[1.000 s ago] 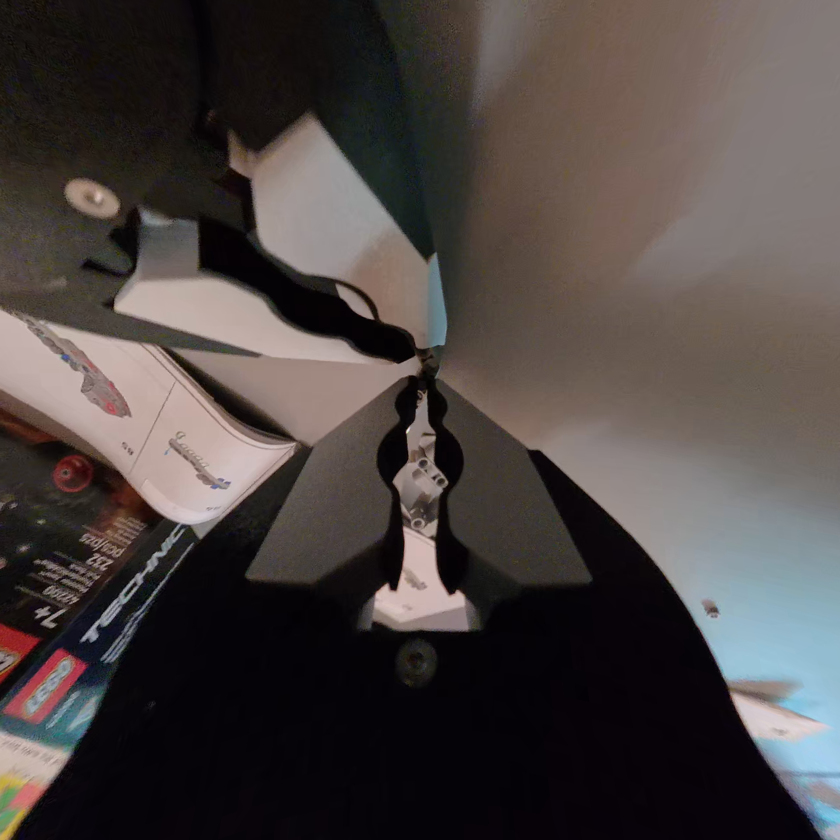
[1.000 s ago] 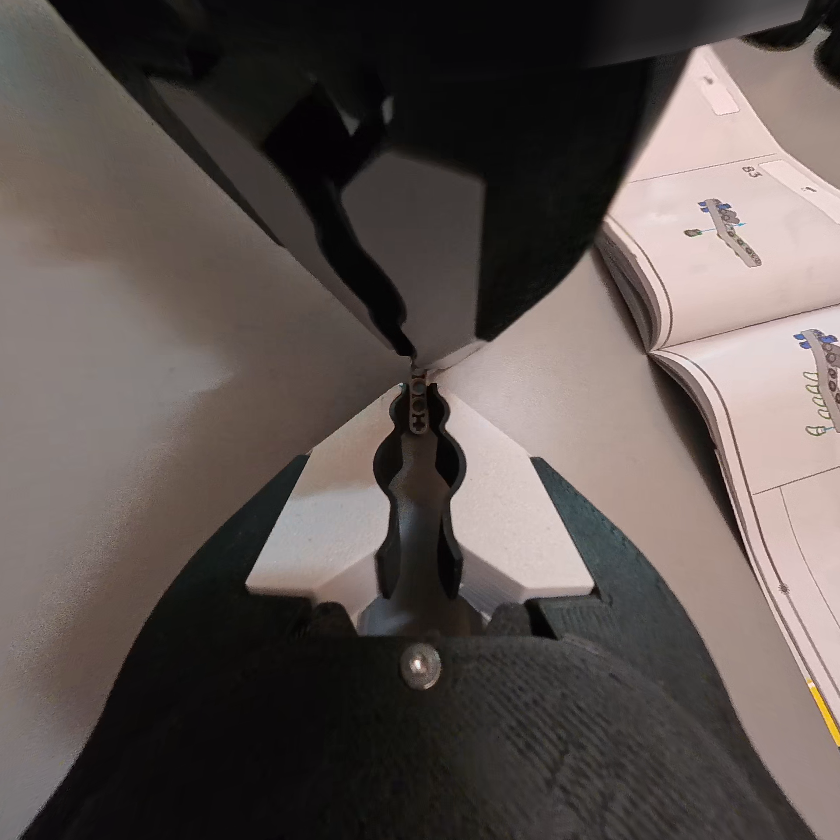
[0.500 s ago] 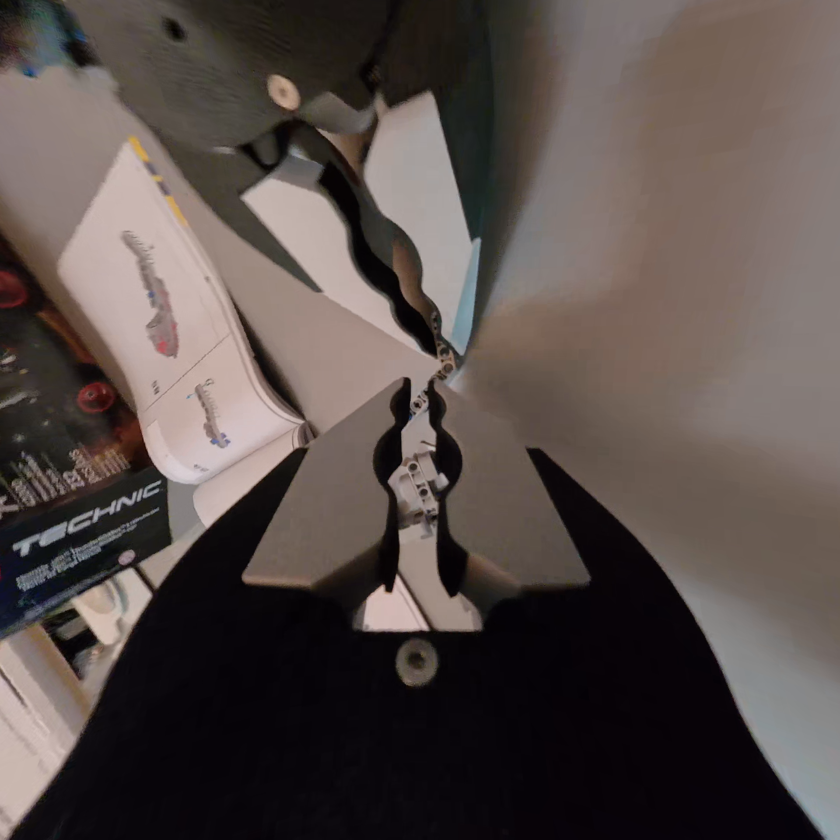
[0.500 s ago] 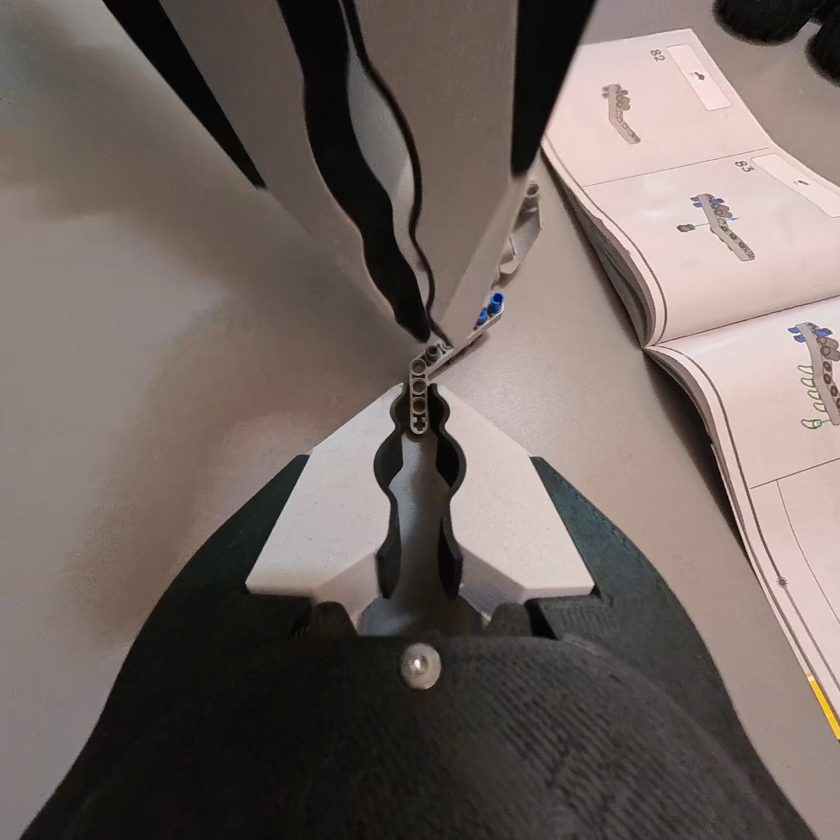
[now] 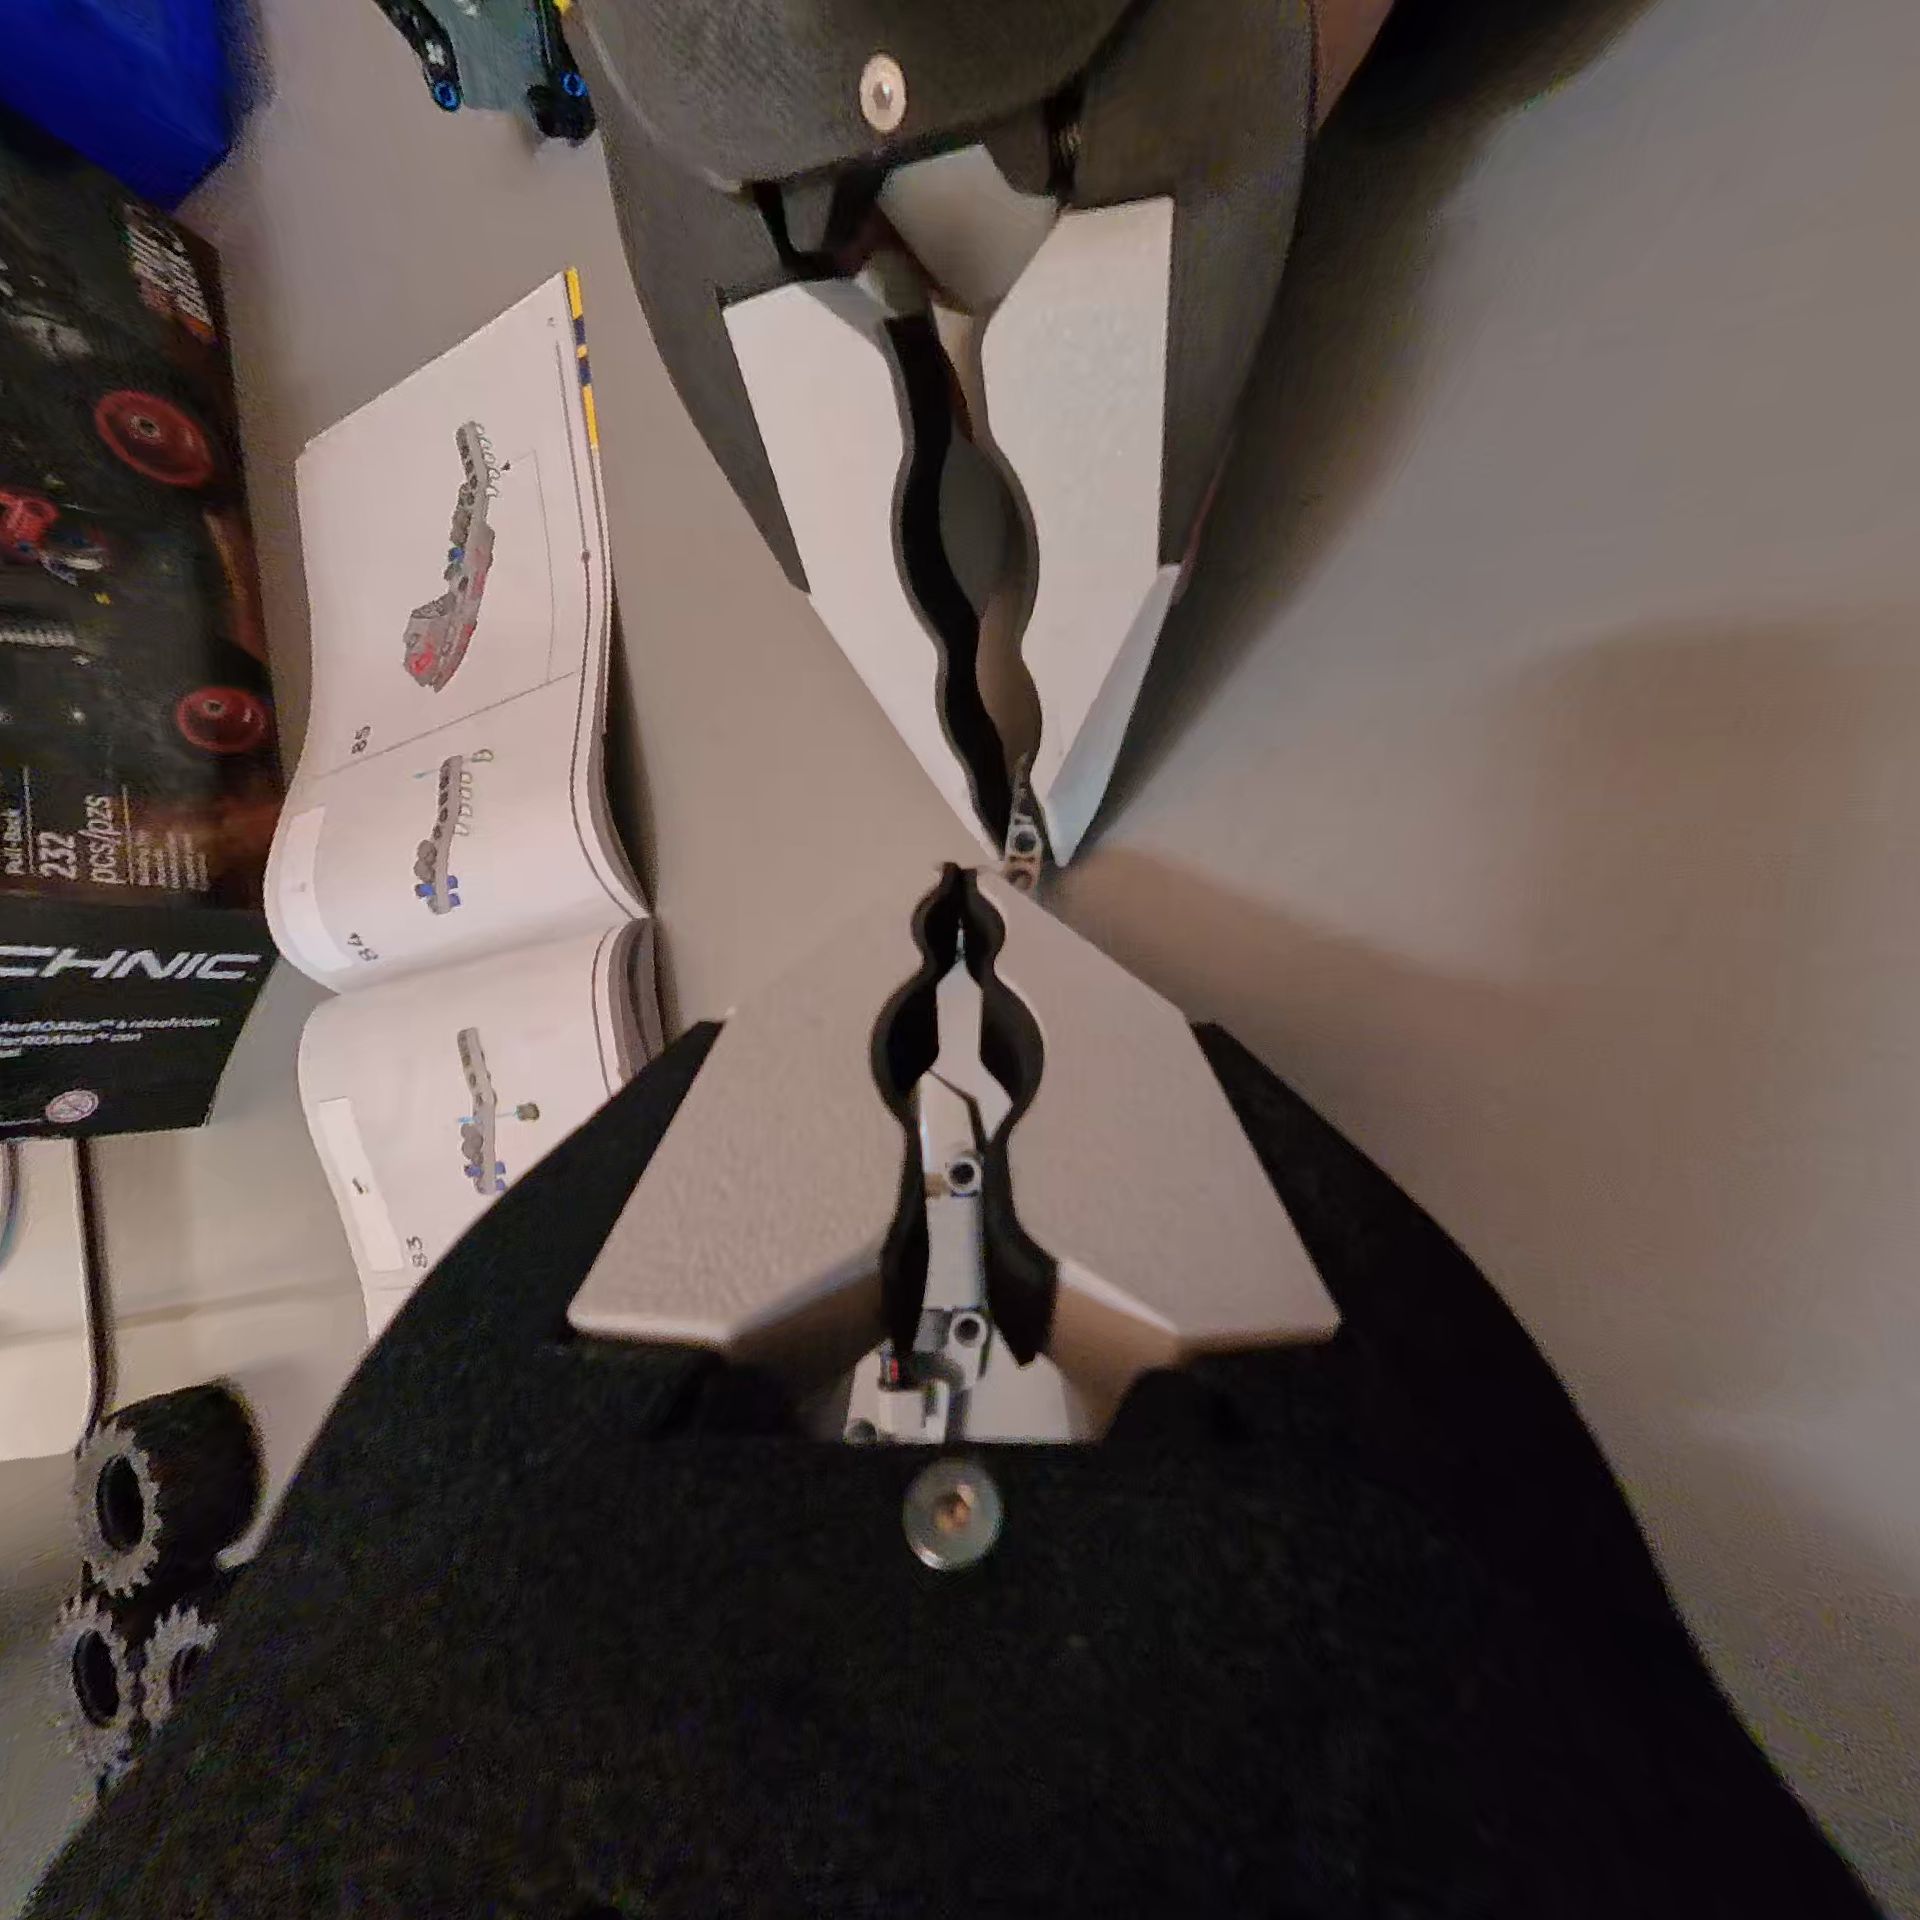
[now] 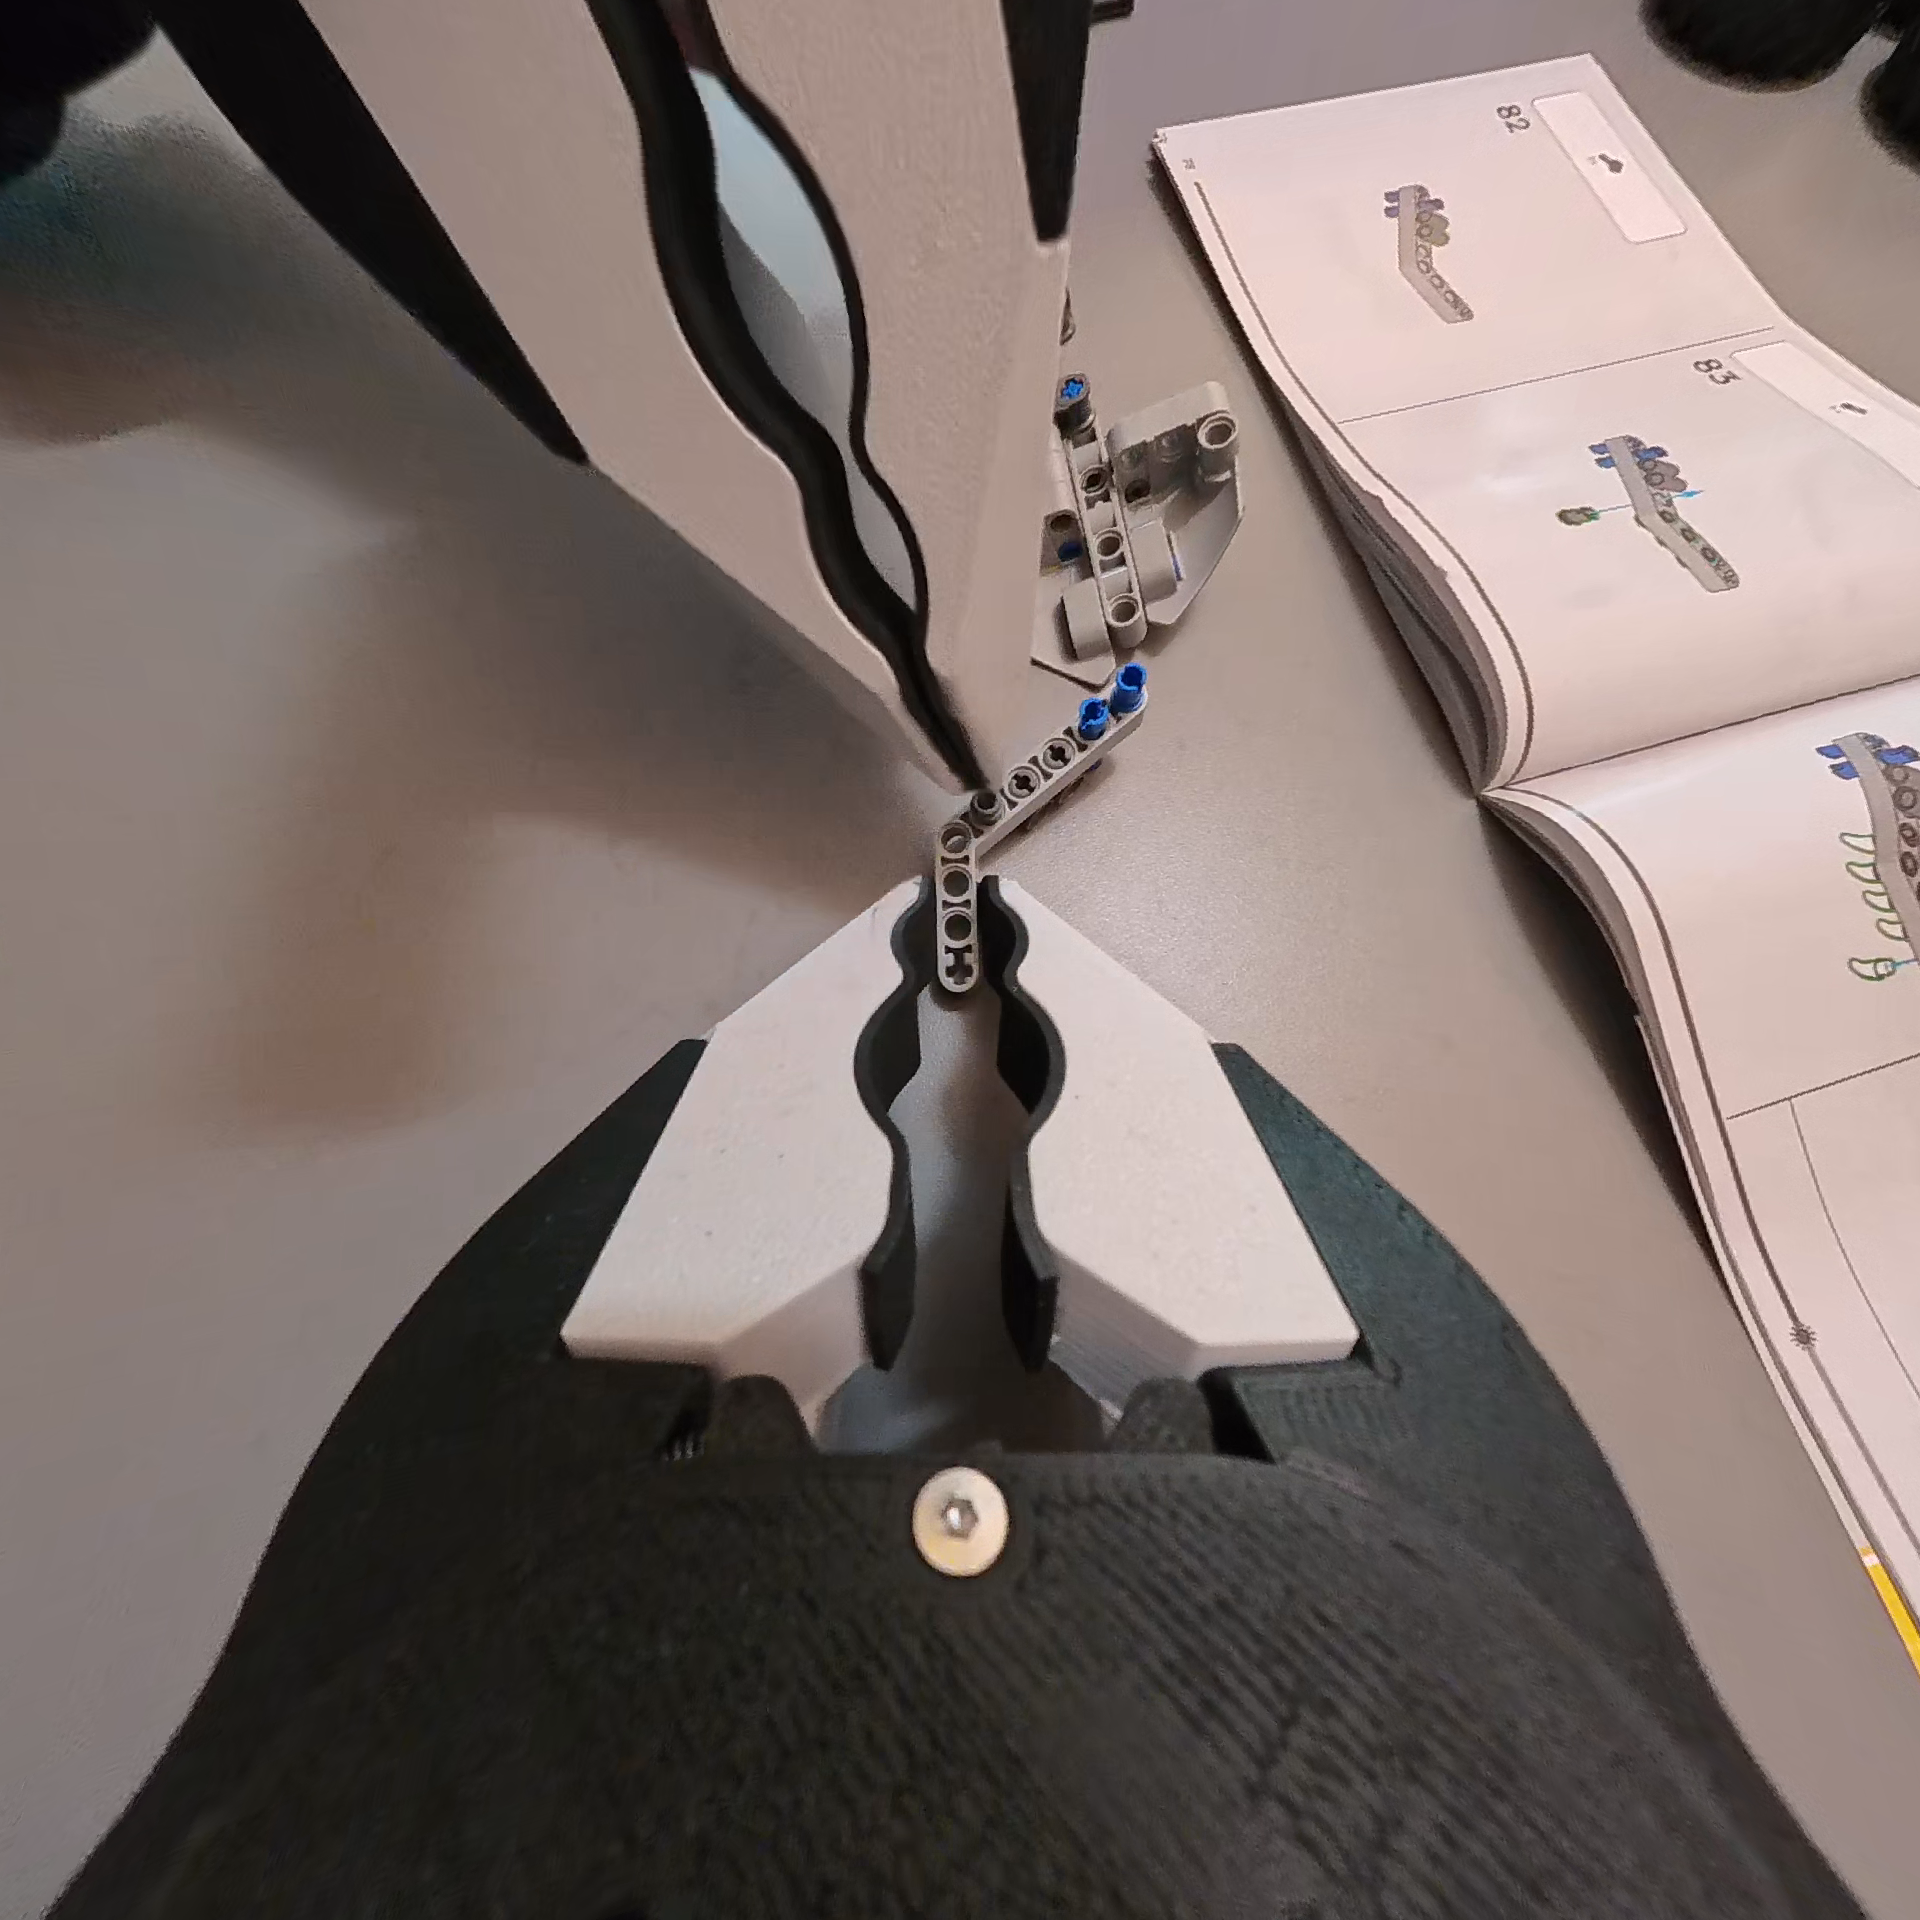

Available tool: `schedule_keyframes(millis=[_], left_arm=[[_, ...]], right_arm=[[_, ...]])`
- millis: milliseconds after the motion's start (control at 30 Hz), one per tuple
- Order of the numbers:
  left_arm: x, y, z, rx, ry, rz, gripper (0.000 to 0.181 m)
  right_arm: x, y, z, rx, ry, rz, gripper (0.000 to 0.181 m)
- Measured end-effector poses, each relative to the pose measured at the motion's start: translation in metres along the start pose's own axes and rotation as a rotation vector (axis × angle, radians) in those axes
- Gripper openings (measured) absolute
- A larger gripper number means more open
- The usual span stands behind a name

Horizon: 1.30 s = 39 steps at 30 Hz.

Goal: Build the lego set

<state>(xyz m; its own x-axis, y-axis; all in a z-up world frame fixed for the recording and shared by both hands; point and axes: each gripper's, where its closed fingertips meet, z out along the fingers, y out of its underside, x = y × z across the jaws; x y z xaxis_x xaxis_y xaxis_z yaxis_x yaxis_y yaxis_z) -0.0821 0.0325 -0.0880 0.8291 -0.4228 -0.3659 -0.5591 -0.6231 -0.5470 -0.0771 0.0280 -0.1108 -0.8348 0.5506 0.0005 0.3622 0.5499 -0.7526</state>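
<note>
My right gripper [image 6: 958,883] is shut on one arm of a grey bent beam [image 6: 956,925]. The beam's other arm runs up to the right and carries two blue pins [image 6: 1112,709]. A black pin [image 6: 985,802] sits in the beam near the bend. My left gripper [image 5: 954,878] is shut, with nothing visible between its tips. In the right wrist view it comes down from above [image 6: 961,774], its tips right at the black pin. A grey sub-assembly [image 6: 1138,520] lies on the table behind the beam. It also shows through my left fingers [image 5: 956,1278].
An open instruction booklet [image 5: 447,675] lies left of the grippers and shows at the right in the right wrist view [image 6: 1558,468]. The set's dark box [image 5: 104,623], black tyres [image 5: 156,1496], a blue object [image 5: 104,83] and a part-built model [image 5: 499,62] stand at the left. Less than 4 cm separates the two grippers' tips. From either gripper's tips it is about 25 cm to the part-built model [image 5: 499,62].
The left gripper has swung and drawn back a little from the right one. The beam's far arm with its blue pins and the grey sub-assembly have come into view. The right grip has not changed.
</note>
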Motion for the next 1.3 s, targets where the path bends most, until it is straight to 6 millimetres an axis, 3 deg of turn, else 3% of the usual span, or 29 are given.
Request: schedule_keyframes(millis=[267,533,700,833,967,1067,1200,1300], left_arm=[[0.005,0.003,0.006,-0.016,0.018,0.034,0.000],[0.006,0.010,0.009,-0.005,0.036,-0.094,0.000],[0.004,0.005,0.007,0.056,-0.064,-0.072,0.000],[-0.012,-0.009,-0.016,0.236,-0.136,-0.239,0.000],[-0.018,0.000,-0.033,0.252,-0.194,-0.334,0.000],[-0.021,0.015,-0.044,0.212,-0.267,-0.402,0.000],[-0.042,0.053,-0.085,0.158,-0.452,-0.558,0.000],[-0.046,0.086,-0.118,0.104,-0.514,-0.657,0.001]], right_arm=[[0.000,0.000,0.000,0.000,-0.001,0.003,0.007],[0.000,0.000,0.000,-0.001,0.000,0.004,0.007],[0.001,0.000,0.000,-0.001,0.006,0.000,0.007],[0.001,0.000,0.000,0.000,0.003,0.001,0.007],[0.001,0.000,0.000,0.000,0.007,-0.004,0.007],[0.001,0.000,0.000,0.001,0.016,-0.013,0.006],[0.001,0.000,0.000,0.001,0.030,-0.026,0.007],[0.001,-0.001,-0.001,0.007,0.040,-0.031,0.029]])
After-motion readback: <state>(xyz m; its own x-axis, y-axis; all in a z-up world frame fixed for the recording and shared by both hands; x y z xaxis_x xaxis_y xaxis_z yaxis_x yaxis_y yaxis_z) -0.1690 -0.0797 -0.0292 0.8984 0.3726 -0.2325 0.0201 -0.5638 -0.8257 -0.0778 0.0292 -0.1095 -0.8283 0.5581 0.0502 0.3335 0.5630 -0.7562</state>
